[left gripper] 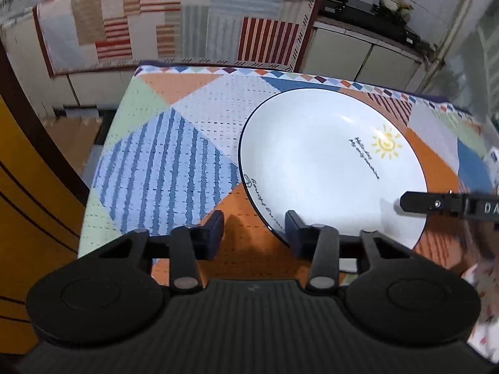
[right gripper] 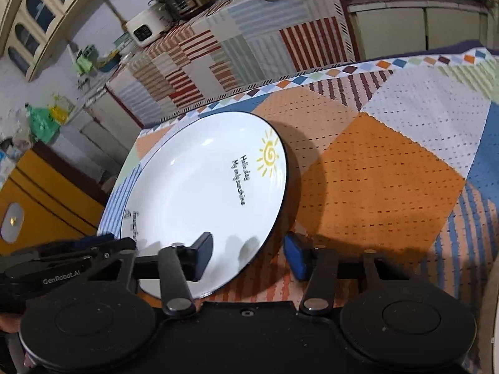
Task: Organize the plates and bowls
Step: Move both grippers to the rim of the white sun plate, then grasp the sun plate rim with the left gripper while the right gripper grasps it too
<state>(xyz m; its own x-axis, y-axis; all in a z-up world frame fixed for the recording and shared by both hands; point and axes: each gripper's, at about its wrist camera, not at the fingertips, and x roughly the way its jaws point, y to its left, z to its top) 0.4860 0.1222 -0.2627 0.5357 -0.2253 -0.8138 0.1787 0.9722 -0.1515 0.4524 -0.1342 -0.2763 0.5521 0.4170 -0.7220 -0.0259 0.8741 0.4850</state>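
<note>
A white plate (left gripper: 327,162) with a dark rim, a yellow sun and black lettering lies on the patchwork tablecloth (left gripper: 162,162). My left gripper (left gripper: 254,230) is open at the plate's near-left rim, one finger over the cloth, the other over the plate's edge. My right gripper (right gripper: 249,255) is open and straddles the plate's (right gripper: 202,187) near rim, left finger over the plate, right finger on the cloth beside it. The right gripper's finger (left gripper: 414,202) reaches over the plate from the right in the left wrist view. Neither holds anything.
The table's far edge (left gripper: 249,70) faces a counter draped in striped cloth (left gripper: 174,21). A yellow cabinet (left gripper: 28,205) stands left of the table. Kitchen appliances (right gripper: 174,3) sit on the counter. Open orange and blue cloth (right gripper: 389,171) lies right of the plate.
</note>
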